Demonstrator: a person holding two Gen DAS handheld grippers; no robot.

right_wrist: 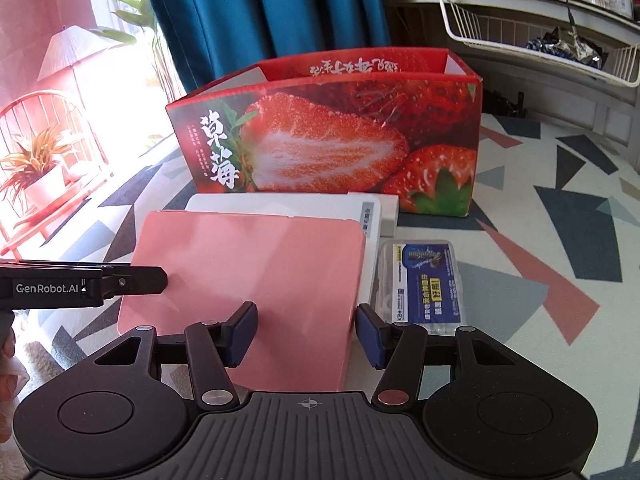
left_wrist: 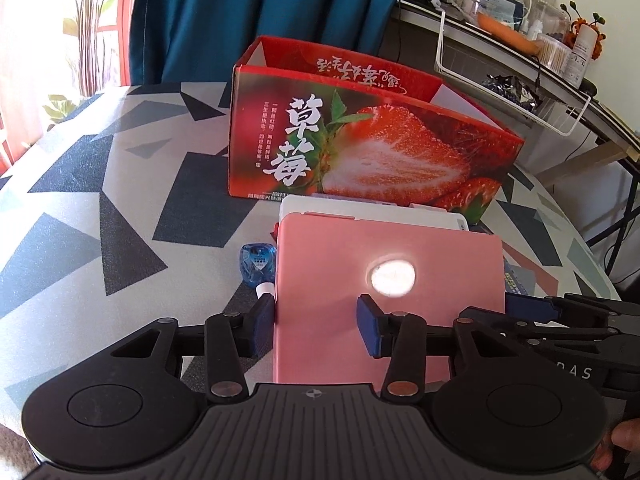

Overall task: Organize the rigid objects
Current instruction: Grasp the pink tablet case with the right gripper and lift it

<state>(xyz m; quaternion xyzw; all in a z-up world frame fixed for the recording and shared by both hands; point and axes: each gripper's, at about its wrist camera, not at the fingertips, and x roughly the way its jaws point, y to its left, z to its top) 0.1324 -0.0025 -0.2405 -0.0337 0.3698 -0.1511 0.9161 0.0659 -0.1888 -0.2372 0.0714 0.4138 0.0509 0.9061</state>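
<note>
A flat pink box (left_wrist: 360, 280) (right_wrist: 256, 272) lies on a white box (left_wrist: 360, 208) (right_wrist: 288, 204), in front of the open red strawberry carton (left_wrist: 360, 148) (right_wrist: 340, 136). My left gripper (left_wrist: 318, 320) is open, its jaws straddling the pink box's near left edge. My right gripper (right_wrist: 306, 330) is open, its jaws straddling the pink box's near right corner. The right gripper also shows in the left wrist view (left_wrist: 560, 312), and the left gripper shows in the right wrist view (right_wrist: 120, 284). A small blue clear case (left_wrist: 258, 260) lies left of the pink box. A clear box with a blue label (right_wrist: 428, 284) lies to its right.
The table has a geometric patterned cloth (left_wrist: 100, 200) (right_wrist: 560, 220). A teal curtain (left_wrist: 260, 12) hangs behind the carton. A cluttered shelf with a white wire basket (left_wrist: 512, 80) (right_wrist: 540, 40) stands at the back right. Potted plants (right_wrist: 36, 168) stand at the left window.
</note>
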